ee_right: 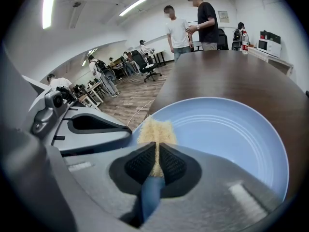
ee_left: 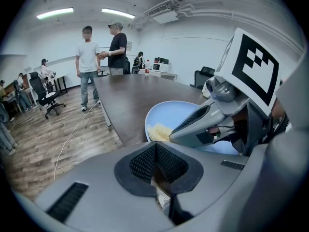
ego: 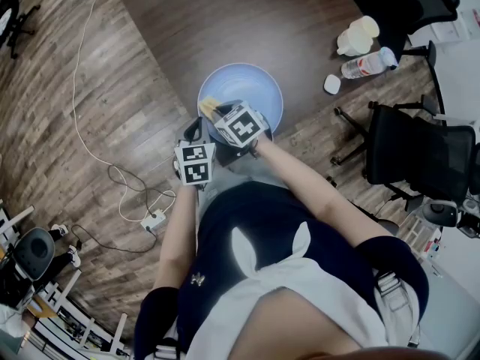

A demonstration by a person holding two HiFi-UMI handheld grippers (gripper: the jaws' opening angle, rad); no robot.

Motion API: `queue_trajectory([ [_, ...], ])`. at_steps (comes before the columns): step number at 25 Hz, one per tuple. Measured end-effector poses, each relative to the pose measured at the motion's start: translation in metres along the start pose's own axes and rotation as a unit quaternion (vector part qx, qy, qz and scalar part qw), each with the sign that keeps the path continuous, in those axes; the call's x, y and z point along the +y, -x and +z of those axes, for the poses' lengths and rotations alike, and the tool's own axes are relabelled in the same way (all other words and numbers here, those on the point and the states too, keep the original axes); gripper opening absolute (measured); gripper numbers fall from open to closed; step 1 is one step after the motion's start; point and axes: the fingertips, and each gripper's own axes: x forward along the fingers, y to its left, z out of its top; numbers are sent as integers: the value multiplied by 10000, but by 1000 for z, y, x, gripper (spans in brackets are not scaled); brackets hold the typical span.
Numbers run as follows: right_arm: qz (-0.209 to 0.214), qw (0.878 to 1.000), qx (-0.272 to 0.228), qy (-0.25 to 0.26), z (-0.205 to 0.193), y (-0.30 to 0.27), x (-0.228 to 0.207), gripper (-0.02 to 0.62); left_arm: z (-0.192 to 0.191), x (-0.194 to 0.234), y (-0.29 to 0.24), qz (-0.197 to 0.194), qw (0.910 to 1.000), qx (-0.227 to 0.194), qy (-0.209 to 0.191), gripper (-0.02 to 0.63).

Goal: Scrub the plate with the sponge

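A light blue plate [ego: 251, 88] sits on the near corner of the dark brown table [ego: 247, 21]. My right gripper [ego: 217, 113] hangs over the plate's near left rim, shut on a yellow sponge [ego: 208, 107] with a blue backing. In the right gripper view the sponge [ee_right: 156, 133] sticks out past the shut pads, just above the plate [ee_right: 231, 134]. My left gripper [ego: 193, 135] is beside the right one, off the plate's left edge, shut and empty. From the left gripper view, the plate [ee_left: 176, 115], the sponge [ee_left: 159, 132] and the right gripper [ee_left: 203, 124] lie just ahead.
A plastic bottle [ego: 367, 64], a pale jug [ego: 358, 36] and a small white cap [ego: 332, 84] stand at the table's right edge. Black office chairs [ego: 420, 152] are to the right. A white cable and a power strip [ego: 154, 220] lie on the wood floor. Two people [ee_right: 190, 23] stand at the table's far end.
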Motion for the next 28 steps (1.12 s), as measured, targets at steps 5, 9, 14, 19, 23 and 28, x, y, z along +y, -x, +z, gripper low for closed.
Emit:
queue_trajectory([
  [5, 58, 9999, -13, 140, -2, 2, 2, 23, 0, -1, 1, 4, 10000, -2, -7, 6],
  [9, 86, 9996, 37, 274, -2, 2, 5, 21, 0, -1, 0, 16, 10000, 6, -13, 6],
  [14, 62, 9976, 24, 683, -1, 5, 10, 22, 0, -2, 0, 24, 10000, 0, -22, 6],
  [19, 24, 9946, 59, 1036, 0, 8, 10, 23, 1, -2, 0, 17, 10000, 5, -28, 6],
  [23, 37, 9923, 73, 1235, -1, 7, 9, 23, 1, -3, -2, 29, 10000, 12, -46, 6],
  [28, -99, 9879, 106, 1542, -3, 8, 11, 23, 0, -4, 1, 37, 10000, 9, -78, 6],
])
